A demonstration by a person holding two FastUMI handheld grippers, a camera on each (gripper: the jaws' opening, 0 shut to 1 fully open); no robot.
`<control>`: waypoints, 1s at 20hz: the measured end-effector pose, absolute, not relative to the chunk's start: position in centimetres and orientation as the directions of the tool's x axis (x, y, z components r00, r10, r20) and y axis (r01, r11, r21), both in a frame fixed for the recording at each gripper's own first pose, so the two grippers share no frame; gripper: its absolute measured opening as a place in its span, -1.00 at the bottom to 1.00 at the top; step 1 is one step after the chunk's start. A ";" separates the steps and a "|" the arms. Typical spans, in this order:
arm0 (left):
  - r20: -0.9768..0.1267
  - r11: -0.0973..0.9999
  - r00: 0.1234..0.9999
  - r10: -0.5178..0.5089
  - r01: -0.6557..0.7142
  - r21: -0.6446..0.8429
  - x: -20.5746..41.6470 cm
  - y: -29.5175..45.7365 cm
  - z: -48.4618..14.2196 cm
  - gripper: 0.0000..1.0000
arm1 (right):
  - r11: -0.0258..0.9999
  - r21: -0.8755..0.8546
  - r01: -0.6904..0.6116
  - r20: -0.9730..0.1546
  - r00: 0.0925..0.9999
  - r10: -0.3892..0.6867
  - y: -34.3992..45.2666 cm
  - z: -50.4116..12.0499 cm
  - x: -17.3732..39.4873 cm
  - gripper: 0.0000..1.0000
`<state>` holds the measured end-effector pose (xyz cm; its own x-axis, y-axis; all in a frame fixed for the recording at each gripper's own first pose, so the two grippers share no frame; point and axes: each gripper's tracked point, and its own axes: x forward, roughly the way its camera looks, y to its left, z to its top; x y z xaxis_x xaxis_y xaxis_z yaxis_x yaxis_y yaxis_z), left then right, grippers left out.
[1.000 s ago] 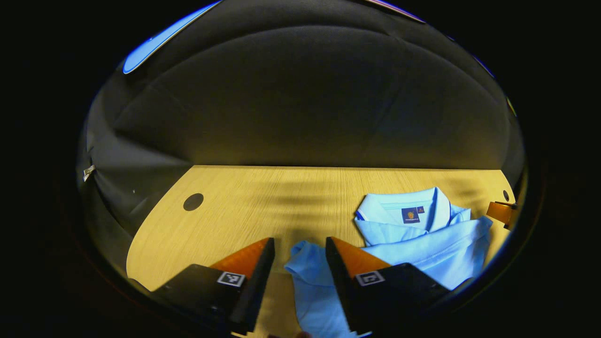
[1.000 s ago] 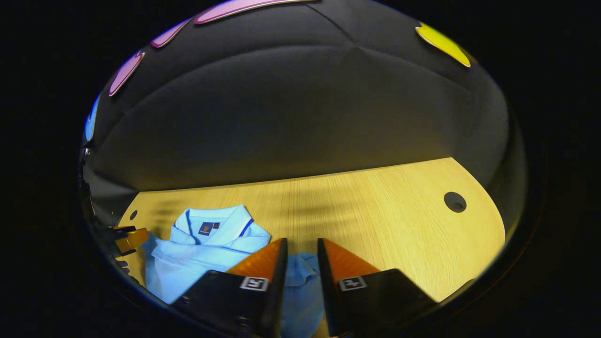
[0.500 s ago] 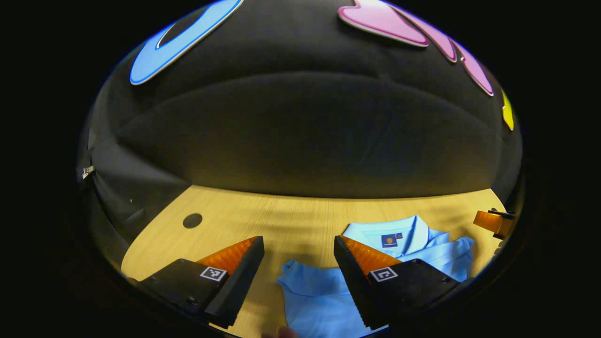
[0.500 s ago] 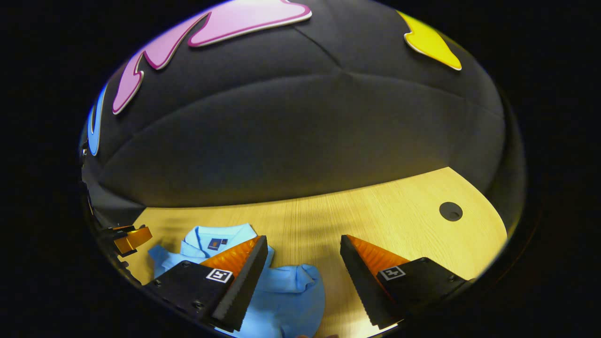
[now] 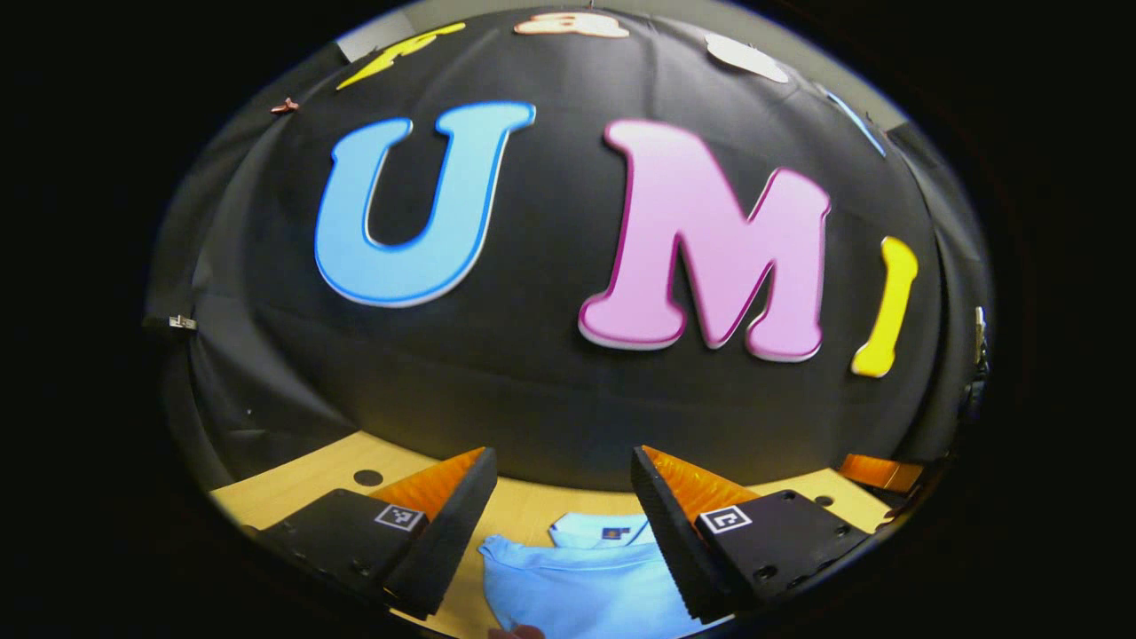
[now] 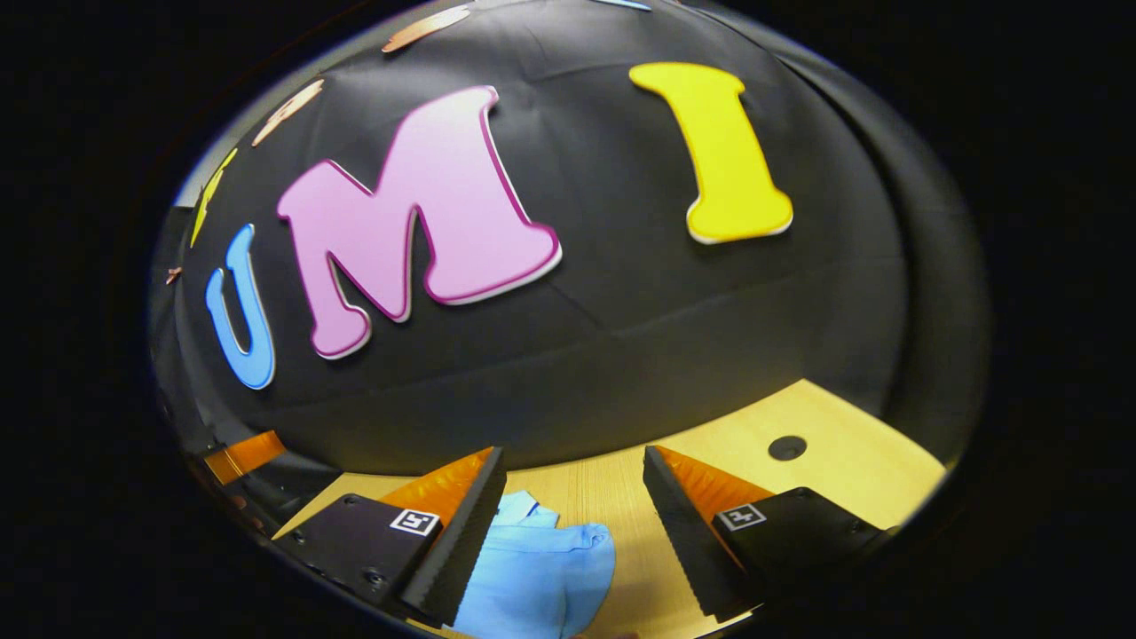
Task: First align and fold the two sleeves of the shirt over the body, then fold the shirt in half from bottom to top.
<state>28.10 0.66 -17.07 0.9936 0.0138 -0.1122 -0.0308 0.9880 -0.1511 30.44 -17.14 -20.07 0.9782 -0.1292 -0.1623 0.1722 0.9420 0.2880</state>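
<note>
- Shirt (image 5: 577, 586), light blue, lay flat on the wooden table (image 5: 293, 493), low in both gripper views and close under the tools.
- In the left gripper view we saw its collar (image 5: 603, 531) on the far side, toward the booth wall, so we judged the long axis to run away from us, hem nearest.
- Our left gripper (image 5: 561, 524) hung above the cloth with its jaws spread wide and nothing between them; the shirt showed through the gap and ran off toward its right finger.
- Our right gripper (image 6: 572, 524) was likewise released and empty, lifted off the table; the shirt lay under its left finger, with a rounded fold of cloth, perhaps a sleeve (image 6: 581, 550), bulging into the gap.
- So the shirt sat between our two tools, inward of each, neither clearly nearer.
- We could not tell from these views whether both sleeves already lay squarely over the body.
- If they did, we judged the next move would need both tools to drop to the near hem and carry it toward the collar.
</note>
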 end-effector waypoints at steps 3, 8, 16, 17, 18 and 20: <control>0.043 0.989 0.999 0.027 -0.020 -0.148 22.7 -0.3 -11.1 0.94 | 0.961 0.245 0.127 -0.070 0.991 -0.113 -16.3 -14.4 25.5 0.94; 0.146 0.982 0.989 0.008 0.020 -0.188 9.9 -3.3 -5.0 0.94 | 0.969 0.218 0.112 -0.009 0.994 -0.113 -15.8 -7.9 13.9 0.94; 0.182 0.923 0.982 -0.051 0.116 -0.366 -0.6 -9.8 -2.6 0.93 | 0.946 0.257 0.199 0.304 0.912 -0.275 -22.3 5.7 -3.1 0.93; 0.186 0.927 0.981 -0.059 0.123 -0.354 -1.1 -10.7 -2.3 0.93 | 0.949 0.227 0.218 0.313 0.907 -0.283 -23.0 5.6 -4.3 0.86; 0.188 0.931 0.980 -0.069 0.131 -0.341 -1.6 -11.8 -2.2 0.93 | 0.954 0.192 0.232 0.313 0.907 -0.283 -24.0 5.3 -5.2 0.93; 0.195 0.929 0.977 -0.091 0.154 -0.337 -2.2 -14.7 -2.0 0.93 | 0.953 0.162 0.254 0.270 0.918 -0.291 -26.6 3.6 -6.0 0.94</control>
<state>-2.22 -14.73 -2.03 0.9765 -0.0905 0.1955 0.1536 0.9288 -0.3372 -5.97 -26.64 3.63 0.9180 -0.2907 0.2698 0.2544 0.9535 0.1617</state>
